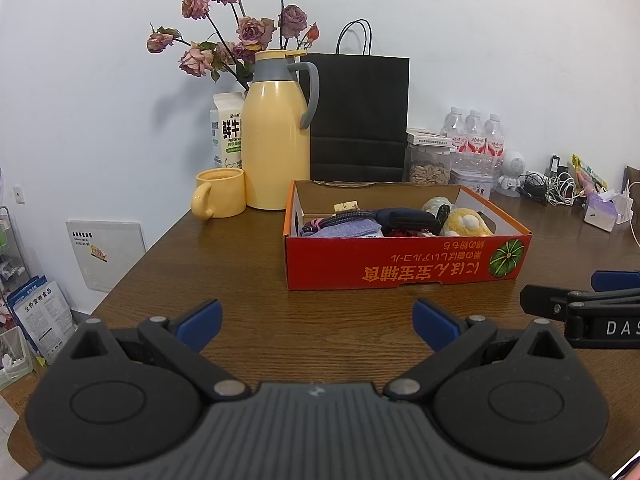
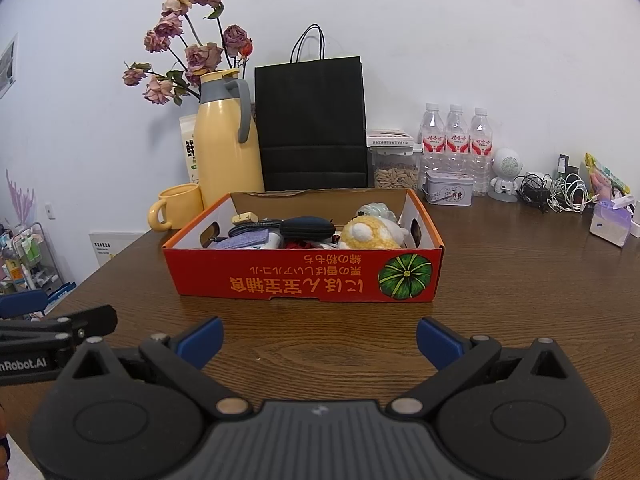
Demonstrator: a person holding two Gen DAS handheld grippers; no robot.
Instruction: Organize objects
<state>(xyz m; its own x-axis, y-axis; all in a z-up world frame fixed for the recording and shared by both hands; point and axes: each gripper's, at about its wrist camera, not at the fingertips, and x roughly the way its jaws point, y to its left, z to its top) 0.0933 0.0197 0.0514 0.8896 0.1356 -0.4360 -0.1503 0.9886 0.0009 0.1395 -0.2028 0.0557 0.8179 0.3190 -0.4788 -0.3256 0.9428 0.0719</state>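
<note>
A red cardboard box [image 1: 404, 266] [image 2: 304, 276] with a pumpkin print stands on the brown wooden table [image 1: 240, 276] [image 2: 520, 280]. Inside lie a yellow plush toy [image 1: 466, 222] [image 2: 370, 234], a dark blue pouch [image 1: 404, 218] [image 2: 308, 227], a lilac cloth pouch [image 1: 344, 230] [image 2: 246, 240] and other small items. My left gripper [image 1: 318, 322] is open and empty, in front of the box. My right gripper [image 2: 320, 340] is open and empty, also in front of the box. Each gripper shows at the edge of the other's view.
Behind the box stand a yellow thermos jug [image 1: 276, 136] [image 2: 226, 140], a yellow mug [image 1: 220, 194] [image 2: 176, 206], a milk carton [image 1: 228, 128], a black paper bag [image 1: 358, 116] [image 2: 312, 124], a seed jar [image 2: 396, 168], water bottles [image 2: 456, 136], a tin [image 2: 448, 188] and tangled cables [image 2: 560, 194].
</note>
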